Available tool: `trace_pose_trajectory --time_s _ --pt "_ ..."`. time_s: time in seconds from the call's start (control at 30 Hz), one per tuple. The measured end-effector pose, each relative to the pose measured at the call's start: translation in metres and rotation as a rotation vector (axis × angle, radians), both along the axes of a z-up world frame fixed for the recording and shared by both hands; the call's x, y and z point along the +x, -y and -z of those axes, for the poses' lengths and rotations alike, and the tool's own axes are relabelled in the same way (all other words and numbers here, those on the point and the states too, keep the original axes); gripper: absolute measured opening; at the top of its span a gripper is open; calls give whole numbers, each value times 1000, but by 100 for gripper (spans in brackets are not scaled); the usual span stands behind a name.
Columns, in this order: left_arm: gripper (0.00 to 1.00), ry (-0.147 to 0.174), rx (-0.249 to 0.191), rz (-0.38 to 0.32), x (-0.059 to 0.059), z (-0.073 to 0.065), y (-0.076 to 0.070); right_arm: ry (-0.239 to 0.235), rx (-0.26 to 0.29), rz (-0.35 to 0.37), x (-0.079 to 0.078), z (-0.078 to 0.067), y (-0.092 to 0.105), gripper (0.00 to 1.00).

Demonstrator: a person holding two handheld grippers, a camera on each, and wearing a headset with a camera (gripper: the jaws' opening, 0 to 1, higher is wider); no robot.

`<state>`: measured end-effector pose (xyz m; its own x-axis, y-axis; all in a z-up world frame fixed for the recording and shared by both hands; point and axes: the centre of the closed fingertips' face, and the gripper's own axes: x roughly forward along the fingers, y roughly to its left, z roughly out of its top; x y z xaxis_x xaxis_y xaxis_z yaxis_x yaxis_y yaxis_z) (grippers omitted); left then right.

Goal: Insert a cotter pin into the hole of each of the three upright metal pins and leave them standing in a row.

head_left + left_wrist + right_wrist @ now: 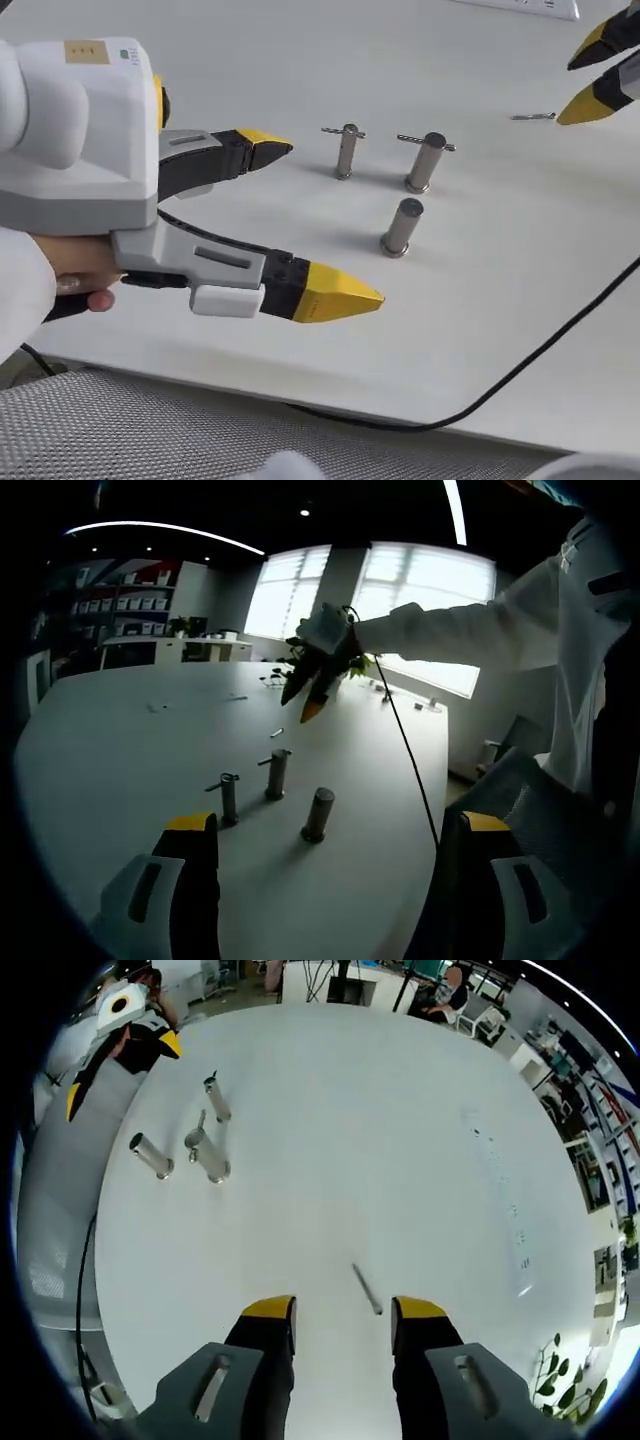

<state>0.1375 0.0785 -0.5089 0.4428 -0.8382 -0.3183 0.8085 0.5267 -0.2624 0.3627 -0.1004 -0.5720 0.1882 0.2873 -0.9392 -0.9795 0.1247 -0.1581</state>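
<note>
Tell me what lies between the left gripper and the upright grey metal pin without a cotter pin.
Only bare white table separates the left gripper from that grey metal pin, in the head view.

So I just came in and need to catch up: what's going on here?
A person holds tongs in each hand. The back-left pin and back-right pin already carry cotter pins; the front pin is bare. The right tongs are open just short of a loose cotter pin on the table, and the left tongs hang open near the pins.
</note>
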Motion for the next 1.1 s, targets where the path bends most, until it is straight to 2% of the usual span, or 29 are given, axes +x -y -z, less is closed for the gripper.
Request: trace_pose_trajectory --time_s 0.13,0.23,0.33,0.43,0.57,0.73,1.1 --pt "99 -1 2 -3 -1 -1 -2 -8 -20 0 7 13 2 23" --pt "99 -4 6 -13 -2 -1 -5 -29 -21 16 9 24 5 22" --pt "99 -7 6 -23 -4 -1 -7 -27 -41 17 12 31 8 18" --pt "99 -14 7 -26 -5 0 -9 -24 -40 27 12 26 8 12" --pt "99 -19 31 -17 -9 3 -7 -27 -41 30 13 30 7 10" --pt "99 -26 35 -1 -14 2 0 -26 -51 22 13 33 5 7" --pt "99 -33 30 -10 -12 3 -5 -29 -110 -43 2 36 3 0"
